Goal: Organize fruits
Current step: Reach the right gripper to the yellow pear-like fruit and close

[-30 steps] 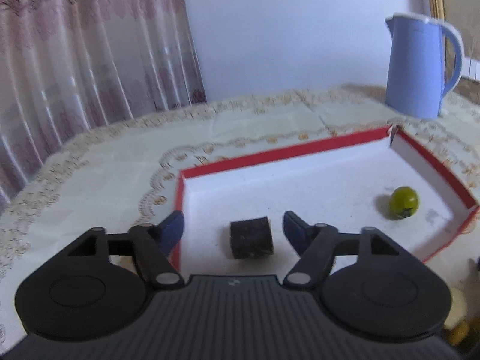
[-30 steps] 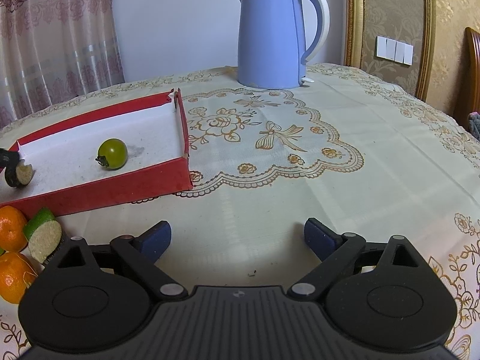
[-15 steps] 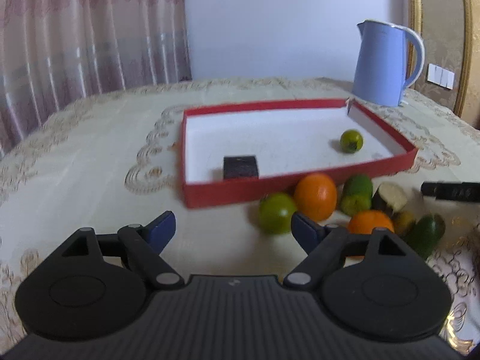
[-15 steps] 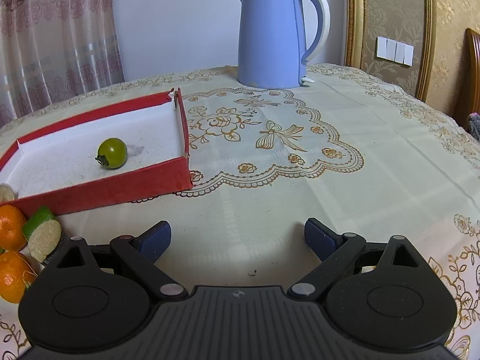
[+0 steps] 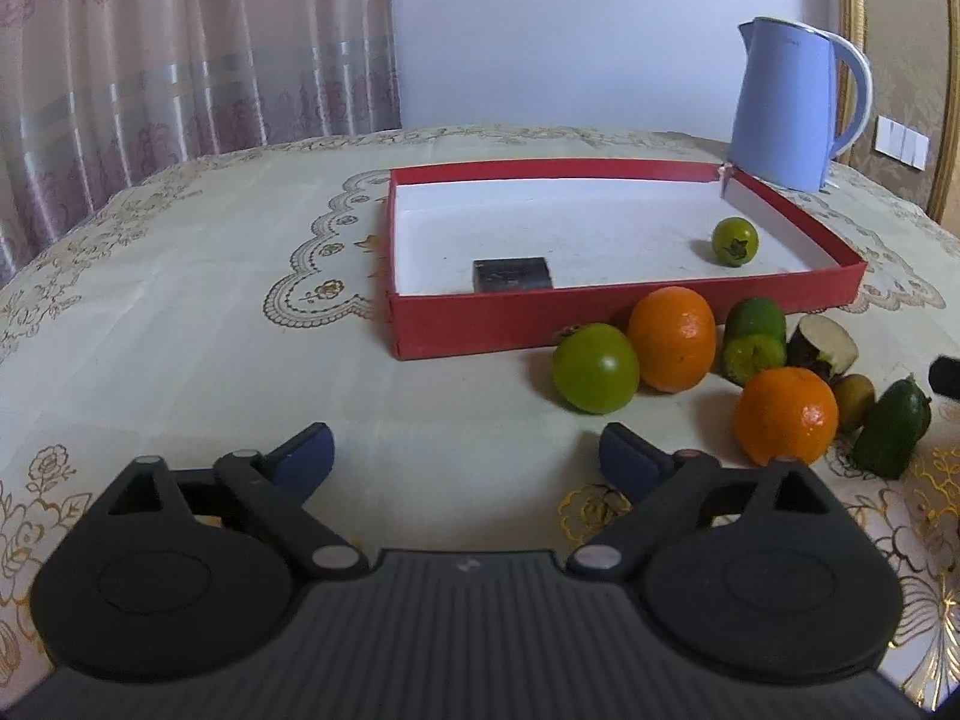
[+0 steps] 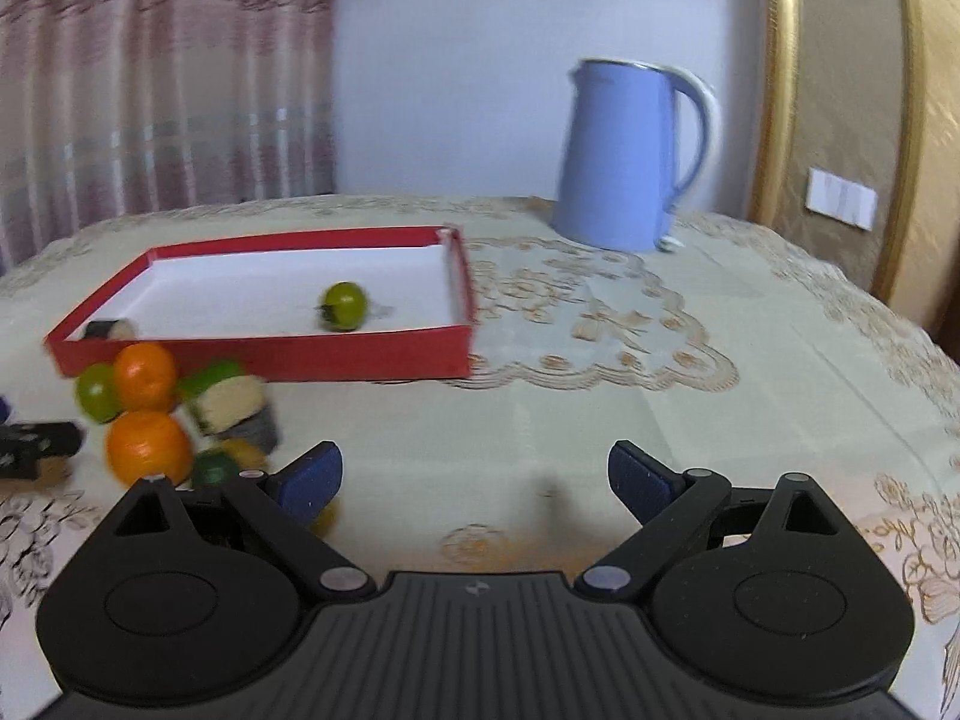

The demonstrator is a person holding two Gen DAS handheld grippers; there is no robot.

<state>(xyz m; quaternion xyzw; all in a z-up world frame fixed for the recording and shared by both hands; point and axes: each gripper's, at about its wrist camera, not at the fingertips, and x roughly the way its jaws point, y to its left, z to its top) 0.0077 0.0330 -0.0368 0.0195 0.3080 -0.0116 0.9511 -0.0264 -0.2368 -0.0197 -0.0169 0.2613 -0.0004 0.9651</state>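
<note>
A red tray (image 5: 624,315) with a white floor holds a dark cut piece (image 5: 511,274) and a small green fruit (image 5: 734,241). In front of it lie a green fruit (image 5: 594,368), two oranges (image 5: 672,339) (image 5: 785,416), a lime (image 5: 753,336), a dark-skinned cut piece (image 5: 823,349) and a cucumber piece (image 5: 891,435). My left gripper (image 5: 465,456) is open and empty, just short of the pile. My right gripper (image 6: 474,477) is open and empty, right of the pile (image 6: 147,447); the tray (image 6: 270,351) shows there too.
A blue kettle (image 5: 791,105) stands behind the tray's far right corner, also in the right wrist view (image 6: 624,153). A lace tablecloth (image 5: 180,312) covers the table. Curtains (image 5: 180,48) hang behind on the left.
My left gripper has pulled back out of the tray, leaving the dark cut piece inside. My right gripper has drawn back and turned left, so the fruit pile is now in its view.
</note>
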